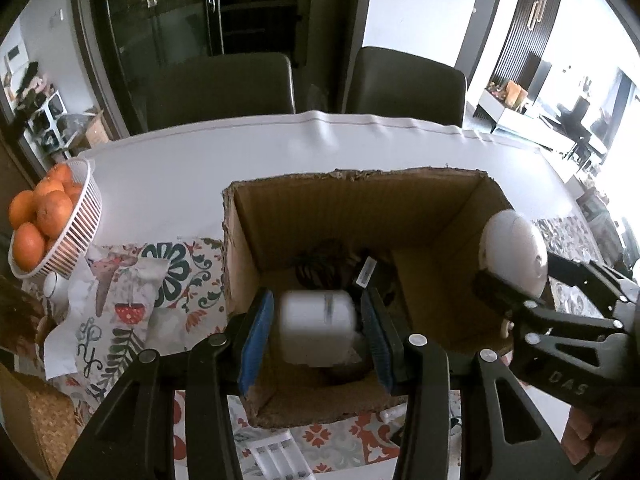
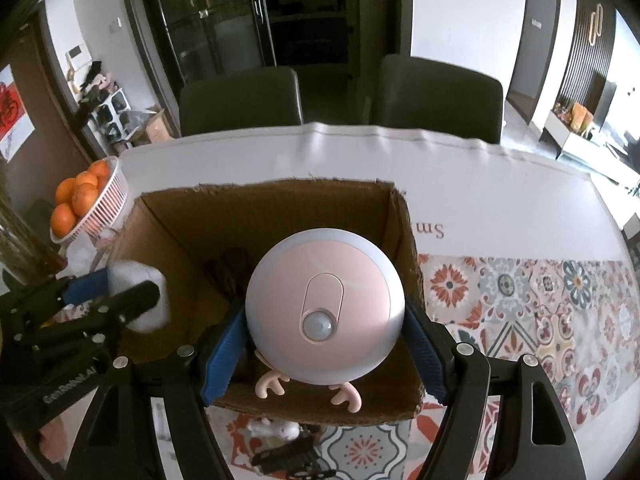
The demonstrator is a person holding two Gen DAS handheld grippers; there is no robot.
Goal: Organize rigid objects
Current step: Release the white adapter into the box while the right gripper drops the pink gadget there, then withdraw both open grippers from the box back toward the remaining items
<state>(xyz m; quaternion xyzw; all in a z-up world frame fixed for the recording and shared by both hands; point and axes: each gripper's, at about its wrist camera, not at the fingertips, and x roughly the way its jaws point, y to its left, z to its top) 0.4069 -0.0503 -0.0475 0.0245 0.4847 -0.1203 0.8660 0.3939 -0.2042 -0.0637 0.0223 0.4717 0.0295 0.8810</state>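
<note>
An open cardboard box [image 1: 420, 216] [image 2: 256, 208] stands on the table with dark items in its bottom. My left gripper [image 1: 318, 328] is shut on a white cylindrical container [image 1: 318, 326], held over the box's inside; the same container [image 2: 138, 292] shows at the box's left wall in the right wrist view. My right gripper [image 2: 324, 340] is shut on a round pink light [image 2: 324, 308] with a sensor and small antlers, above the box's near side. In the left wrist view that light [image 1: 514, 252] hangs over the box's right wall.
A white basket of oranges [image 1: 86, 216] [image 2: 112, 200] sits at the table's left. A patterned cloth [image 2: 540, 304] covers the near table, white cover beyond. Two dark chairs [image 1: 224, 84] stand behind the table. Small white items [image 1: 276, 452] lie in front of the box.
</note>
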